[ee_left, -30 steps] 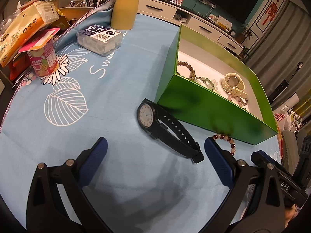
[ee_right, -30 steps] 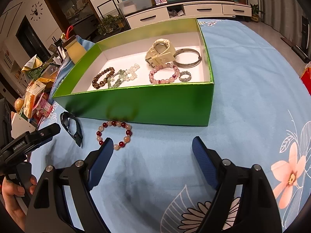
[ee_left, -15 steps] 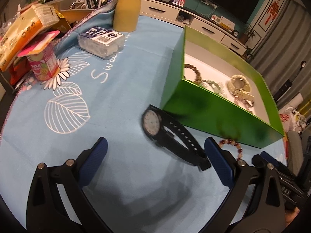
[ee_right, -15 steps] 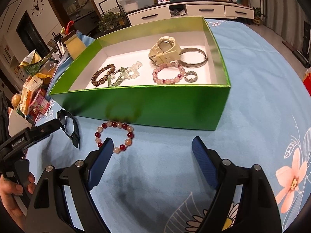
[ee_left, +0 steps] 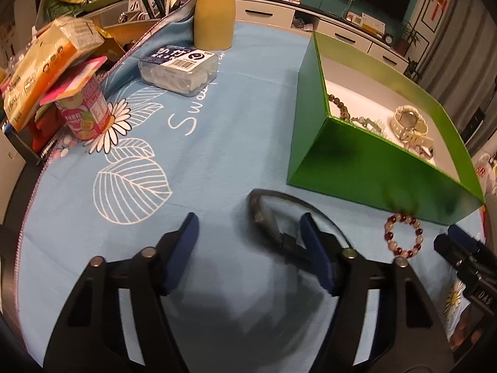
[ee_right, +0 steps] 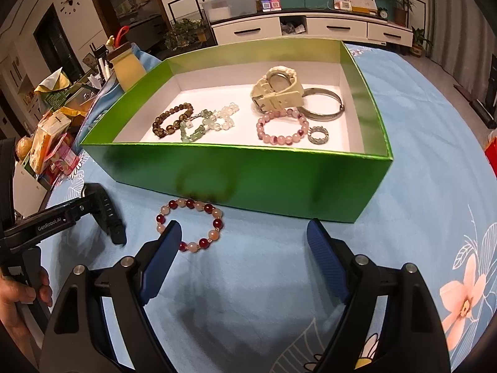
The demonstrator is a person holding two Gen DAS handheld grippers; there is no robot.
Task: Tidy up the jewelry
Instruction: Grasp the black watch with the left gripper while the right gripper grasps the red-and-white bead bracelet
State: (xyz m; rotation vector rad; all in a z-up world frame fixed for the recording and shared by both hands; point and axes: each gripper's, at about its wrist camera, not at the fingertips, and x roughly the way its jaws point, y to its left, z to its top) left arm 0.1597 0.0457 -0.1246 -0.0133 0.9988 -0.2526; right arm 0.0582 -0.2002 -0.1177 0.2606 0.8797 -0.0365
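Observation:
A black wristwatch [ee_left: 264,214] stands tipped on its edge on the blue cloth, blurred, between the fingers of my left gripper [ee_left: 248,220]. Those jaws are closing; the right pad [ee_left: 313,242] meets the strap, while the left pad is still apart from it. A red and pink bead bracelet [ee_right: 189,225] lies flat before the green box [ee_right: 248,171]. My right gripper [ee_right: 243,233] hangs open just short of it, its left fingertip at the bracelet's rim. Inside the box lie a cream watch [ee_right: 279,90], a silver bangle [ee_right: 326,105], bead bracelets and a ring [ee_right: 318,135].
A yellow jar [ee_left: 214,15], a clear plastic case [ee_left: 180,68], a pink cup [ee_left: 87,112] and snack cartons [ee_left: 40,65] crowd the cloth's far left edge. A hand [ee_right: 18,298] holds the left tool at the right wrist view's lower left.
The left jaws have narrowed markedly. The black watch, flat on the cloth before, now stands on edge between the fingers. The right gripper has kept its width and hardly shifted.

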